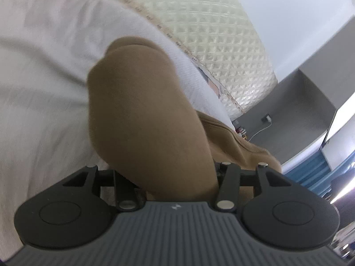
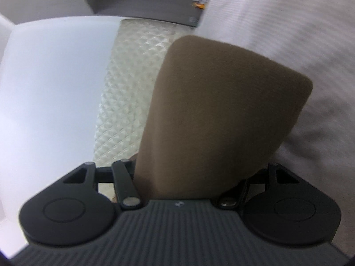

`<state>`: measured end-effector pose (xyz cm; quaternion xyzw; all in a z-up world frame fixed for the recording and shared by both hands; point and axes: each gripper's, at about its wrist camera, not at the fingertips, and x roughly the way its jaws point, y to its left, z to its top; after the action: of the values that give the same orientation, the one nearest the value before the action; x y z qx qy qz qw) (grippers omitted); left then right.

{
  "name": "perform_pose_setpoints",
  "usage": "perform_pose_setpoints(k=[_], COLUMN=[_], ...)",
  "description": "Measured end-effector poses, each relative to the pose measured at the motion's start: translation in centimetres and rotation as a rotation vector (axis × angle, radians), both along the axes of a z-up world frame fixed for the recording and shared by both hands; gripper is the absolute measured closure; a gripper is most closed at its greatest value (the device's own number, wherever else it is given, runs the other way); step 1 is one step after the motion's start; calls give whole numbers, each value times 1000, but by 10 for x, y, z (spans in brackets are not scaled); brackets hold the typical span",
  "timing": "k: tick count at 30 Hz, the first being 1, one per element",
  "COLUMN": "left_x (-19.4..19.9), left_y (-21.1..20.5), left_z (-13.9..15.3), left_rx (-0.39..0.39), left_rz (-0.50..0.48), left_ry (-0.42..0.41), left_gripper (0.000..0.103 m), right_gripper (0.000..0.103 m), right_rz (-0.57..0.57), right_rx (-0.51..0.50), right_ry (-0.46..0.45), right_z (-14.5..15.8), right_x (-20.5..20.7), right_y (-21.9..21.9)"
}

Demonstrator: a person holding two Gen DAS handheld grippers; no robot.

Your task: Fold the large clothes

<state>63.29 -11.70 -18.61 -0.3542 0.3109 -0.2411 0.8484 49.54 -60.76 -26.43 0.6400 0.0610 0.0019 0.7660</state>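
Both the left tongs (image 1: pixel 168 177) and the right tongs (image 2: pixel 188 177) are clamped on the tan garment (image 1: pixel 142 115), which bulges up in front of each camera above the white bed (image 1: pixel 40 66).

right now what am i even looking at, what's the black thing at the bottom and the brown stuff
These are two views from fisheye cameras, one mounted on each hand-held gripper a person carries. The black ribbed block with round discs at the bottom of each picture is the gripper's own body: the left gripper and the right gripper. The brown stuff is a tan garment, seen again in the right wrist view; it fills the gap between the jaws of both grippers, which appear shut on it. Behind it lie a white sheet and a quilted cream mattress.
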Motion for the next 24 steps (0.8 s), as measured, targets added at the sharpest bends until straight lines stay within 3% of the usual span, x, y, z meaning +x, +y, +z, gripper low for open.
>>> perform_pose_setpoints(k=[6, 10, 14, 18, 24], left_x=[-29, -42, -41, -43, -68], left_y=[23, 32, 30, 36, 50], left_z=[-55, -72, -57, -53, -32], left_rx=[-81, -124, -115, -116, -2], left_rz=[44, 50, 38, 36, 32], left_ry=[71, 96, 128, 205, 238], left_gripper=[42, 41, 40, 32, 28], right_gripper=[35, 30, 28, 28, 28], right_rz=[31, 51, 57, 72, 56], right_rx=[-21, -51, 6, 63, 78], right_ry=[23, 22, 52, 108, 224], right_z=[-27, -32, -34, -29, -17], right_x=[-14, 1, -2, -11, -55], right_y=[6, -3, -7, -9, -9])
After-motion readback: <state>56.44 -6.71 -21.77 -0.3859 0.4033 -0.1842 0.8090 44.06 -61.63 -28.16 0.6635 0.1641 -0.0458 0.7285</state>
